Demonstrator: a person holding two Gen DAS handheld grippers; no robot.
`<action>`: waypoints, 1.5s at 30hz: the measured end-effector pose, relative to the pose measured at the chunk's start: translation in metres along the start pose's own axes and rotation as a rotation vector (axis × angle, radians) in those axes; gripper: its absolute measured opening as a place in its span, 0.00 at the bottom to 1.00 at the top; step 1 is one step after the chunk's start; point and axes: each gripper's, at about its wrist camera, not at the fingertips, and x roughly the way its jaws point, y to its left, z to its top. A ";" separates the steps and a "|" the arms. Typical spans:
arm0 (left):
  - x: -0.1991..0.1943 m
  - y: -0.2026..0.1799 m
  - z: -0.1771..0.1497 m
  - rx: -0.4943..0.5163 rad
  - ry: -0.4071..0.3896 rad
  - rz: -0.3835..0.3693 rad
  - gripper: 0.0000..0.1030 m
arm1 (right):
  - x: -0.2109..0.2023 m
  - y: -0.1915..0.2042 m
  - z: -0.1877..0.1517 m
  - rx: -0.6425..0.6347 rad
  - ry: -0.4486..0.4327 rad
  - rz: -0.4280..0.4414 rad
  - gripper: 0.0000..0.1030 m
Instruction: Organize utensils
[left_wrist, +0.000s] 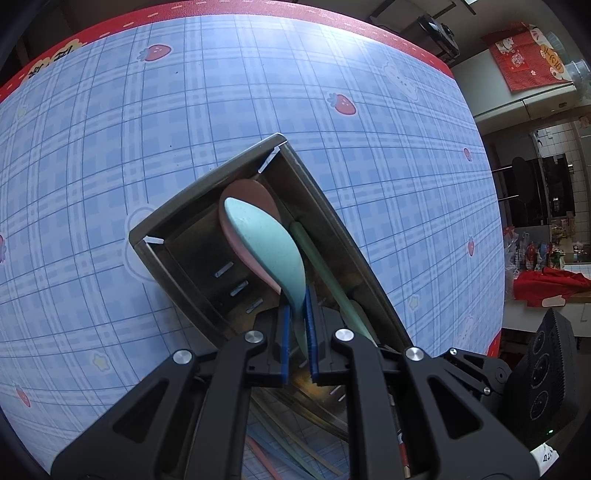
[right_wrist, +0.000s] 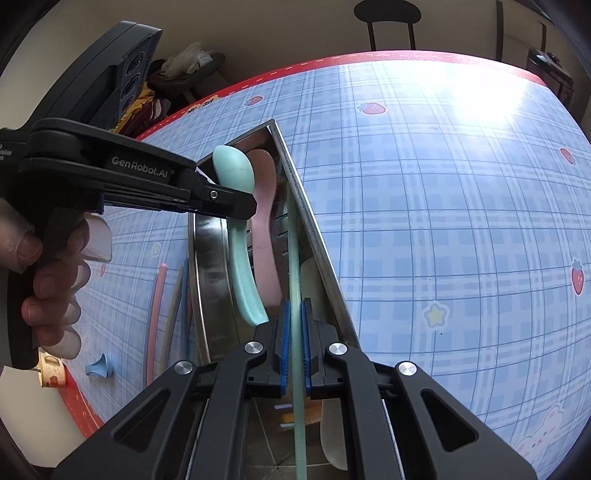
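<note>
Over the blue plaid tablecloth with strawberry prints (left_wrist: 110, 155), a rectangular stainless-steel utensil holder (left_wrist: 325, 221) lies tipped on its side, its open mouth facing both cameras, so that utensils can be slid in lengthwise.

Left gripper (left_wrist: 297, 332) has its blue pads clamped on the neck of a mint-green plastic spoon (left_wrist: 266, 251), whose bowl points toward 11 o'clock in the left wrist view and rests on a pink plastic spoon (left_wrist: 255, 192) already inside; I judge the spoon is being laid in. Right gripper (right_wrist: 293, 332) is pressed shut on a thin pale-green chopstick (right_wrist: 293, 258), which runs toward 12 o'clock along the holder's right wall.

Both grippers tilt steeply downward into the holder. A person's hand (right_wrist: 48, 273) wraps the left tool's handle at 9 o'clock in the right wrist view. More sticks, among them a pink chopstick (right_wrist: 157, 314), lie on the cloth at 8 o'clock, apparently not yet sorted.
</note>
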 end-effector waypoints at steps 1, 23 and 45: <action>0.001 0.001 0.001 -0.003 -0.001 0.002 0.11 | 0.002 0.001 0.001 0.001 -0.001 0.000 0.06; -0.096 0.022 -0.024 0.022 -0.222 -0.067 0.48 | -0.030 0.023 -0.011 -0.066 -0.019 -0.054 0.53; -0.183 0.092 -0.229 0.129 -0.516 0.111 0.94 | -0.063 0.090 -0.086 -0.094 -0.087 -0.029 0.94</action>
